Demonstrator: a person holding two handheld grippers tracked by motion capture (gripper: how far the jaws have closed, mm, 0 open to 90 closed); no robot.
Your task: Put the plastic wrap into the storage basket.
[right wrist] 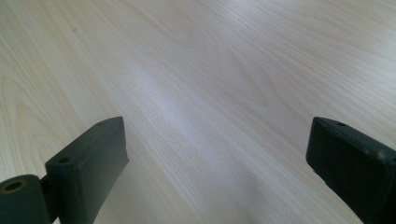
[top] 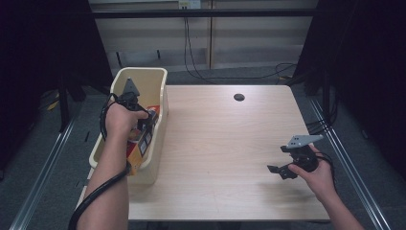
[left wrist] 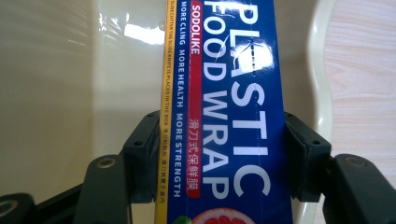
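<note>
A long blue and yellow box of plastic food wrap stands inside the cream plastic bin at the table's left edge. My left gripper is shut on that box, one black pad pressed on each side; in the high view the left gripper sits over the bin with the box slanting toward the near end. My right gripper hangs low over the table's near right part. In its own view the right gripper stands open over bare wood, nothing between its jaws.
The light wooden table has a round dark cable hole near its far edge. Metal rails run along the floor on both sides, and cables hang behind the table.
</note>
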